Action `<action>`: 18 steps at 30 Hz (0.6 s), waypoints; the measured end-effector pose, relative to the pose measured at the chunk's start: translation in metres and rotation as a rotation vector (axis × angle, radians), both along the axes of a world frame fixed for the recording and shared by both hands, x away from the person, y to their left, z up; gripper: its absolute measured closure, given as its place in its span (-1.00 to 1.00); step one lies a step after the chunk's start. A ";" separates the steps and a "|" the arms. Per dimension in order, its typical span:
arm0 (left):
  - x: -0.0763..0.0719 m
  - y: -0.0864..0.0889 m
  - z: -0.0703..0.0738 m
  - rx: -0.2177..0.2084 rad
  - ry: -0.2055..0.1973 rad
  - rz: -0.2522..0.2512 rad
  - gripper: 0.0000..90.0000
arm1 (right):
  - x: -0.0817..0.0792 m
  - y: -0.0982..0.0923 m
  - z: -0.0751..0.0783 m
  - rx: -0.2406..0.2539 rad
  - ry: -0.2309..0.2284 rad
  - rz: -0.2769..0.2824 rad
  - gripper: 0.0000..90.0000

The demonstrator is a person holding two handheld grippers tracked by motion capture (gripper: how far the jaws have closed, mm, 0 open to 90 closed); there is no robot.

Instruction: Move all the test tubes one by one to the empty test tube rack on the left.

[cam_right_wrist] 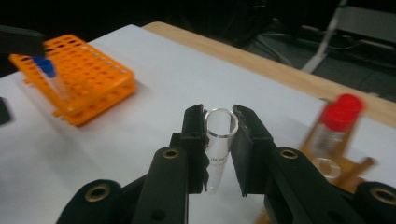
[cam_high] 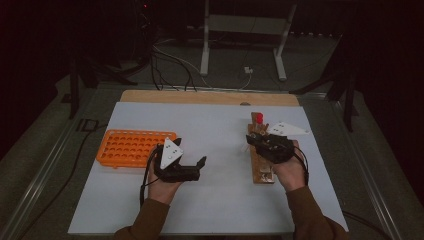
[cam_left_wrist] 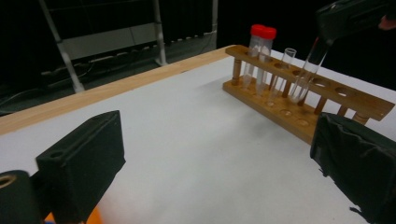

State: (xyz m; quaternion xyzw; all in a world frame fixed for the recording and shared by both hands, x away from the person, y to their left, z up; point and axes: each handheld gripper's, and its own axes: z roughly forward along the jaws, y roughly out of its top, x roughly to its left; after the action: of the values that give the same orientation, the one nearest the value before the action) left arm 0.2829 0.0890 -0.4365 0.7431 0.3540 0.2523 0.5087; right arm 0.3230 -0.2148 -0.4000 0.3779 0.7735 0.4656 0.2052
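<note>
Glass tube clamped in my right gripper, lifted just above the wooden rack.
Orange rack is well apart to the left; my left gripper waits with jaws apart and empty, and several tubes remain in the wooden rack.

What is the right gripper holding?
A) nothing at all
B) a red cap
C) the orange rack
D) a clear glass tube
D: in the right gripper view, the right gripper has its two black jaws pressed on either side of an open-topped clear tube.
</note>
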 end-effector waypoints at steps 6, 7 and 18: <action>0.003 -0.020 -0.004 0.026 0.000 -0.017 -0.87 | -0.002 0.018 -0.004 0.026 0.029 0.061 0.70; 0.003 -0.022 -0.004 0.031 0.004 -0.022 -0.86 | -0.003 0.021 -0.004 0.027 0.033 0.070 0.70; 0.007 -0.050 -0.014 0.040 0.020 -0.054 -0.50 | -0.007 0.044 -0.010 0.040 0.068 0.134 0.69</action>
State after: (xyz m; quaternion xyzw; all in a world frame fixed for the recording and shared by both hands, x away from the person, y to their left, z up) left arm 0.2895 0.0388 -0.4505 0.7649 0.3339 0.2381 0.4967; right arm 0.3161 -0.1710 -0.4097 0.3451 0.7942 0.4803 0.1397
